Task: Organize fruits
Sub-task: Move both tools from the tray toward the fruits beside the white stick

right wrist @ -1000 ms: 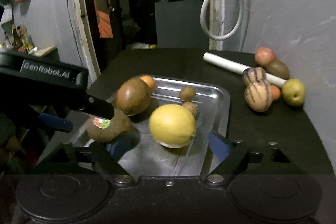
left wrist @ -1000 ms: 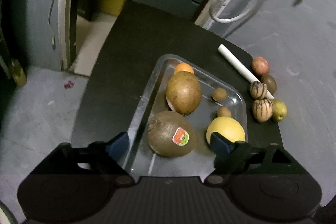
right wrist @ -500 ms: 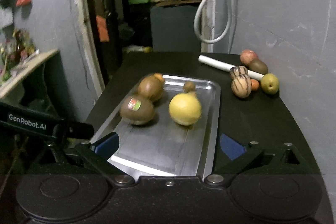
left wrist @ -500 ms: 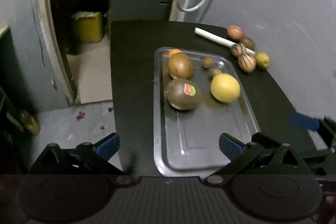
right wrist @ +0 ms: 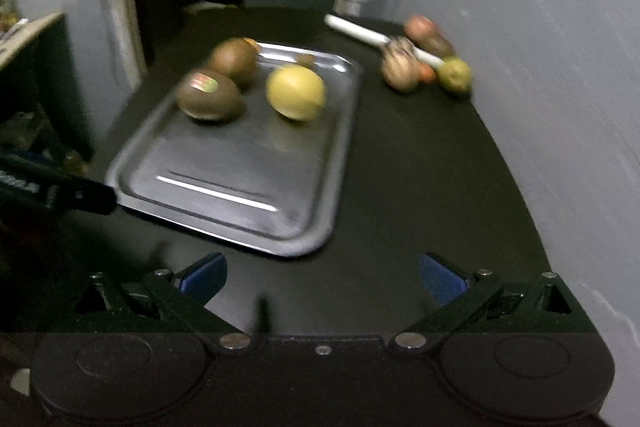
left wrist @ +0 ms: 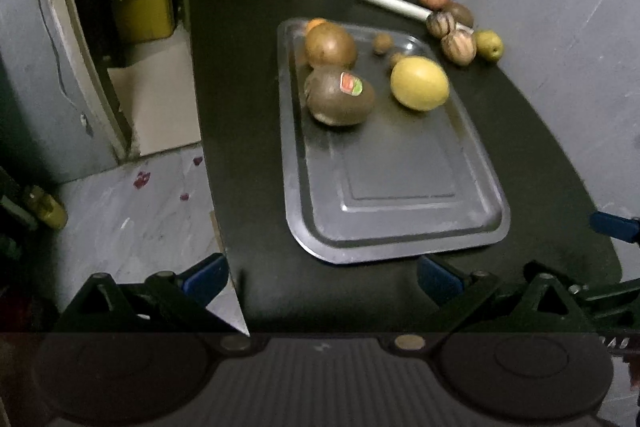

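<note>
A metal tray (left wrist: 400, 211) (right wrist: 240, 187) lies on the black table. At its far end sit a brown fruit with a sticker (left wrist: 338, 95) (right wrist: 208, 99), a second brown fruit (left wrist: 330, 45), a yellow fruit (left wrist: 419, 83) (right wrist: 295, 91), a small orange one (left wrist: 316, 23) and two small brown ones (left wrist: 382, 43). Loose fruits (left wrist: 460, 43) (right wrist: 400, 67) lie at the far right by the wall. My left gripper (left wrist: 320, 279) is open and empty at the table's near edge. My right gripper (right wrist: 322, 277) is open and empty over the near table, right of the tray.
A white tube (left wrist: 392, 3) lies at the back among the loose fruits. A grey wall (right wrist: 540, 67) runs along the table's right side. The floor (left wrist: 132, 211) drops off at the left. A yellow bin (left wrist: 142, 11) stands beyond.
Both grippers have pulled back from the tray's fruits to the table's near edge, still open. The fruits have stayed in place.
</note>
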`<state>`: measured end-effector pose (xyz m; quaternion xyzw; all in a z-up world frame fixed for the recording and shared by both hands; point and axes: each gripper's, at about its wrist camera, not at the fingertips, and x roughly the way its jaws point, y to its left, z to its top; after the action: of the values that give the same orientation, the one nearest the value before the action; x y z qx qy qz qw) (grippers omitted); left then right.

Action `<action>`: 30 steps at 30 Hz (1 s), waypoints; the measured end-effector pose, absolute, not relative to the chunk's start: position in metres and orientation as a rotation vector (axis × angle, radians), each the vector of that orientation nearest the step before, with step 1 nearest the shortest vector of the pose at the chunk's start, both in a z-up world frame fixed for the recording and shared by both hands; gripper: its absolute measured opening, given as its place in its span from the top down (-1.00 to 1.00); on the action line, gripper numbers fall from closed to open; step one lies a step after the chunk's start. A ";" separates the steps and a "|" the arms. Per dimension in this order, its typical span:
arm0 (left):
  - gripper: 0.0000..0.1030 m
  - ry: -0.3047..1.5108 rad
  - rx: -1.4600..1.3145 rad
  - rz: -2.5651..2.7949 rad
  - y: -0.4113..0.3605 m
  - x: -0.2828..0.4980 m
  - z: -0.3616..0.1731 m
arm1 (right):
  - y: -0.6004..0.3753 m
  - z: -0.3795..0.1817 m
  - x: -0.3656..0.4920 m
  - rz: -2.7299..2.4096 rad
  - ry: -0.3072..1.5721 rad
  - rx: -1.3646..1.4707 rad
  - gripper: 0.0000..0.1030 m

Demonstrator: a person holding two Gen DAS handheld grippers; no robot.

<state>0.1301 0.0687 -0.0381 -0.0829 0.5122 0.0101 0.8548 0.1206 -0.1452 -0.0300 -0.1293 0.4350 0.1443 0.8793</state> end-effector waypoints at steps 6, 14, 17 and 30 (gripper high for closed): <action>-0.99 1.125 -0.169 -0.033 0.057 0.141 -0.046 | -0.173 -0.035 0.129 0.173 0.890 -0.198 -0.99; -0.99 1.082 -0.134 -0.111 0.034 0.184 -0.036 | -0.201 -0.033 0.150 0.124 0.769 -0.117 -0.99; -0.99 1.072 -0.137 -0.122 0.028 0.207 -0.031 | -0.208 -0.035 0.167 0.142 0.749 -0.085 -0.99; -0.99 0.981 -0.198 -0.170 -0.003 0.352 -0.009 | -0.202 -0.059 0.309 0.304 0.723 -0.022 -0.99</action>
<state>0.3525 -0.0028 -0.0090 -0.0949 0.4697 -0.0814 0.8739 0.3091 -0.2017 -0.0593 -0.0110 0.3523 0.1484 0.9240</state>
